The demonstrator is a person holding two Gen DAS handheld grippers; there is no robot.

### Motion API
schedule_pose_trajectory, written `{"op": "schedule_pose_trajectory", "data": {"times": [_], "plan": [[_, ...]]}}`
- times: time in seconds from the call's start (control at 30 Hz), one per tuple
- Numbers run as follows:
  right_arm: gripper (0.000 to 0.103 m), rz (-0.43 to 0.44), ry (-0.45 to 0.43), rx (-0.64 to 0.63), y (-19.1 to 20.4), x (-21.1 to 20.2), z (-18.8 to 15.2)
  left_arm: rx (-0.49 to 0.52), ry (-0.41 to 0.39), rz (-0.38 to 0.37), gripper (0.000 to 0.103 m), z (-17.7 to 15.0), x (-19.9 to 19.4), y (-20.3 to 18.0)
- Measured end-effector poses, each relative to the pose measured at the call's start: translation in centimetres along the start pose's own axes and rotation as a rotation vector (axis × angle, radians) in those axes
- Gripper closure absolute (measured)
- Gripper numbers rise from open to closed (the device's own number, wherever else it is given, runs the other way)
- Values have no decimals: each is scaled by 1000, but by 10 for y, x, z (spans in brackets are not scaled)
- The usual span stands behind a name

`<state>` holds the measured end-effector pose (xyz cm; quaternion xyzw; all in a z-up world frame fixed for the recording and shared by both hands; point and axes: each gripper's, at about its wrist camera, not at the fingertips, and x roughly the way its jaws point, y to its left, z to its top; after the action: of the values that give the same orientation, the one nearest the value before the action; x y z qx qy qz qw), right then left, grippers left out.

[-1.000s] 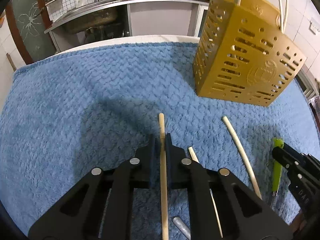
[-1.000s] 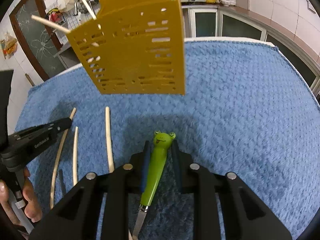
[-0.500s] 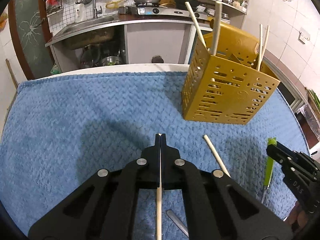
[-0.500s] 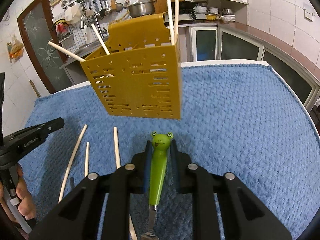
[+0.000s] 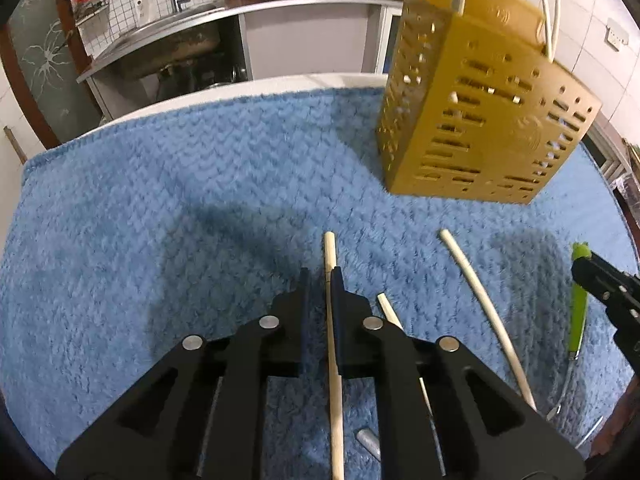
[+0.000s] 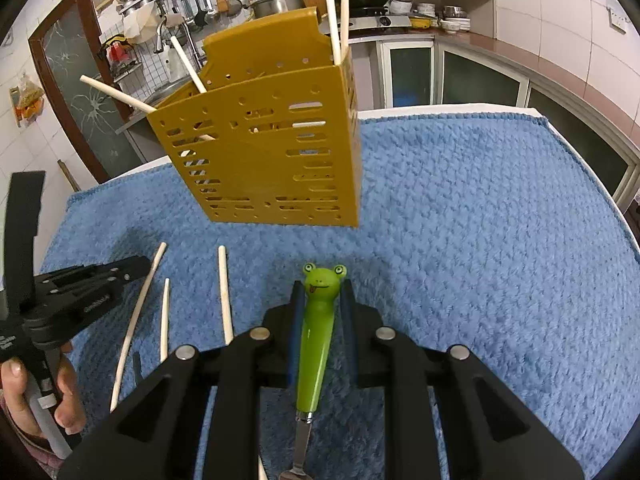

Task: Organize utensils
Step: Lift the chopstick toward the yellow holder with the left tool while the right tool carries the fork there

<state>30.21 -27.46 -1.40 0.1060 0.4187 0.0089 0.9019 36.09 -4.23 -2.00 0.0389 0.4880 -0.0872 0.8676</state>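
A pale wooden chopstick [image 5: 330,252] lies lengthwise between the fingers of my left gripper [image 5: 320,276]. It rests against the right pad, with a gap at the left pad, and the jaws are opening. My right gripper [image 6: 322,292] is shut on a green frog-handled utensil [image 6: 316,344] whose metal end points back under the camera. The perforated gold utensil holder [image 6: 272,160] stands ahead with several chopsticks poking out of its top. In the left wrist view the holder [image 5: 480,120] is at upper right, and the right gripper [image 5: 600,284] with the frog utensil [image 5: 578,320] at far right.
A blue towel [image 5: 160,240] covers the table. Two more chopsticks [image 5: 480,312] [image 5: 390,312] lie right of my left gripper, and a grey metal piece [image 5: 368,440] lies near the bottom. A hand [image 6: 60,400] holds the left gripper's handle. Kitchen counters stand beyond the table's far edge.
The left gripper had pinched the chopstick tight and drawn back from the holder; now it is close to the towel again with a gap at the left pad. The right gripper keeps its grip.
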Motion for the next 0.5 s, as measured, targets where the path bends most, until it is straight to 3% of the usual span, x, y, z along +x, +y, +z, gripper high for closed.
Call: {"op": "schedule_pose_trajectory", "data": {"times": [0.13, 0.33, 0.5], "plan": [[84, 1, 5, 3, -1, 2, 0, 7, 3, 21, 82, -1, 5, -2], [84, 3, 9, 5, -3, 5, -1, 5, 17, -12, 81, 0, 7, 0], [84, -2, 16, 1, -1, 8, -1, 23, 26, 4, 81, 1, 15, -4]]}}
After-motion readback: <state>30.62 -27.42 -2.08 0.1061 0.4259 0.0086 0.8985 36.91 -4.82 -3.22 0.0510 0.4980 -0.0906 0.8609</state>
